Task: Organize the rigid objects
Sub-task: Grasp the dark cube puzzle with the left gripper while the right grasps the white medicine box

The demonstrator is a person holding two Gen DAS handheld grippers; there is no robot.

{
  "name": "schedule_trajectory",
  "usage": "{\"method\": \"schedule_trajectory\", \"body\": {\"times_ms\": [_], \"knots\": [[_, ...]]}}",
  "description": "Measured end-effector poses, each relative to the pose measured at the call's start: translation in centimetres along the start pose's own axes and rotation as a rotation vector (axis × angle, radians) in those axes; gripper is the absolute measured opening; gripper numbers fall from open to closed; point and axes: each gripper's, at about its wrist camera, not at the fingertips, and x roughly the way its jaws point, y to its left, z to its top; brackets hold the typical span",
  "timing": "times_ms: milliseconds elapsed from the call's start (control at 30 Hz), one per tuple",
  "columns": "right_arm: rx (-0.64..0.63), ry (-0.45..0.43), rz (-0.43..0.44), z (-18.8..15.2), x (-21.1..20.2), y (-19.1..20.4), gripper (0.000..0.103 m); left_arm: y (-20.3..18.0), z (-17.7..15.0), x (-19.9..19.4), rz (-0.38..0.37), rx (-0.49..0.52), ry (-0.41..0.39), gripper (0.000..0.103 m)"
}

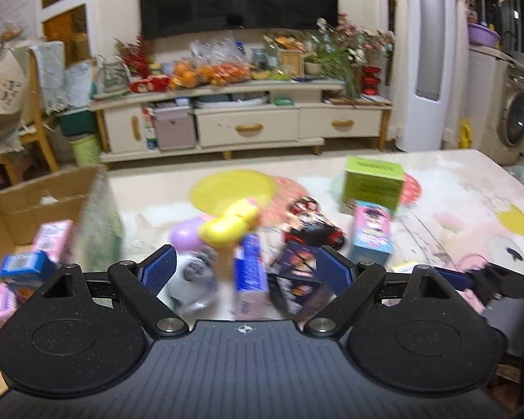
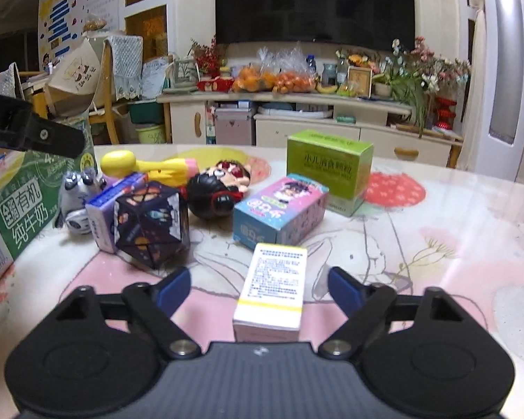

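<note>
In the right wrist view my right gripper [image 2: 260, 291] is open, low over the table. A white box with yellow bands [image 2: 272, 289] lies between its blue fingers [image 2: 174, 289], with a gap on each side. Beyond it sit a pink-and-blue box [image 2: 279, 209], a green box [image 2: 328, 167], a doll figure [image 2: 220, 188], a dark patterned cube [image 2: 150, 223], a blue-and-white box [image 2: 104, 216], a grey toy [image 2: 75, 202] and a yellow toy hammer [image 2: 139, 166]. The left wrist view is blurred. My left gripper [image 1: 247, 269] is open above the blue-and-white box [image 1: 249, 272] and the hammer [image 1: 230, 223].
A cardboard box [image 1: 35, 195] at the table's left end holds pink and blue cartons. A green milk carton case [image 2: 21, 206] stands at the left. The left gripper's body [image 2: 35, 132] juts in above it. The flowered tablecloth [image 2: 436, 244] is bare on the right.
</note>
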Motion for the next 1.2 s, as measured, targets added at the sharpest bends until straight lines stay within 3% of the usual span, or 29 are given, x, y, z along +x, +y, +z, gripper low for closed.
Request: {"method": "schedule_trajectory", "body": {"times_ms": [67,133,333,500,767,900,1100,1200], "knots": [[-0.003,0.013,0.006,0.0,0.3,-0.3,0.072,-0.6,-0.2,0.4,-0.029,-0.002,0.016,0.103],[0.000,0.026,0.017,-0.1,0.5,-0.7,0.059,-1.2,-0.2,1.0,-0.052,-0.008,0.029,0.103],[0.011,0.055,0.031,-0.2,0.8,-2.0,0.035,-2.7,-0.5,3.2,-0.065,-0.032,0.078,0.103],[0.013,0.048,0.032,0.0,0.3,-3.3,0.034,-4.0,-1.3,4.6,-0.066,-0.052,0.093,0.103],[0.039,0.040,0.043,0.3,0.0,-4.8,0.034,-5.2,-1.7,6.7,-0.020,-0.041,0.056,0.103],[0.044,0.045,0.057,0.4,0.1,-5.0,0.034,-5.9,-2.1,7.8,0.015,-0.018,0.077,0.103],[0.046,0.055,0.067,0.6,0.5,-5.1,0.034,-6.0,-2.6,9.3,-0.001,-0.036,0.098,0.103],[0.054,0.061,0.071,0.6,0.8,-4.9,0.037,-5.9,-2.7,10.3,0.023,-0.051,0.109,0.092]]}}
